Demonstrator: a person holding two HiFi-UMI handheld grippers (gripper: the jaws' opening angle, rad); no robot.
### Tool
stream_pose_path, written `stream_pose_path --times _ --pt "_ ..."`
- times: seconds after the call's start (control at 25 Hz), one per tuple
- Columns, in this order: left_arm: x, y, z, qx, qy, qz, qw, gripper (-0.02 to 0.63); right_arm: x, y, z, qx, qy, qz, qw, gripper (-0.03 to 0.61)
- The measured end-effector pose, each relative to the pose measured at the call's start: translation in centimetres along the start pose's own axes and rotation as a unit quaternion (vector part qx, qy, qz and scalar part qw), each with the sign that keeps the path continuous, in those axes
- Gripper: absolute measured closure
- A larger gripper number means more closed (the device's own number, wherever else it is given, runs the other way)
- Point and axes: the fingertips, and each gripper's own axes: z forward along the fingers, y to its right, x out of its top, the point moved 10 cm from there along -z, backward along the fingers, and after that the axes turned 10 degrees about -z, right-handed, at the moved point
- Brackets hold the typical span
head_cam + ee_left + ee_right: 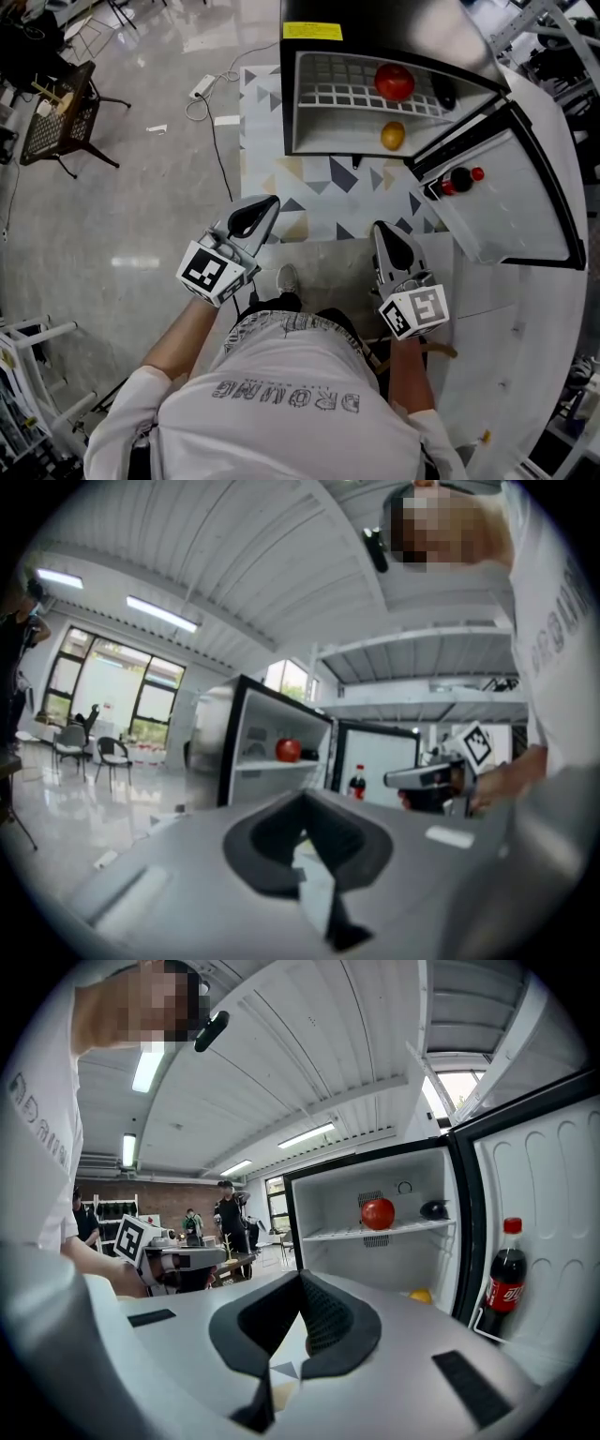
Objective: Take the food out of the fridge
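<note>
Your T-shirt (281, 394) bears lettering resembling "DROMING", upside down; the yellow label (312, 31) atop the fridge (292, 94) is unreadable.

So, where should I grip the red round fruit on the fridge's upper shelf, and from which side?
Grip the red round fruit across its widest middle, coming level through the open front. It is a smooth ball resting on the wire shelf, so jaws at its left and right would likely hold best; mind the dark object to its right.
</note>
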Motion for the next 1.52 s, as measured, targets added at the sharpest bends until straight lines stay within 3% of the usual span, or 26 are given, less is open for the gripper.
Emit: stream_pose_path --times 0.64,1.16,1.52 --pt "1.1 -1.4 3.2 -0.003 0.000 0.003 1.0000 0.606 0.6 2.3 2.7 0.003 0.008 -0.003 1.000 0.584" --pt "2.3 0.0 10.4 0.034 0.012 0.014 0.9992 0.606 0.9 10.1 4.0 0.046 0.020 -0.007 0.999 0.585" --pt "4.1 1.0 15.8 0.048 0.013 0.042 0.9979 0.606 1.0 14.8 4.6 0.069 0.026 -0.009 0.997 0.585"
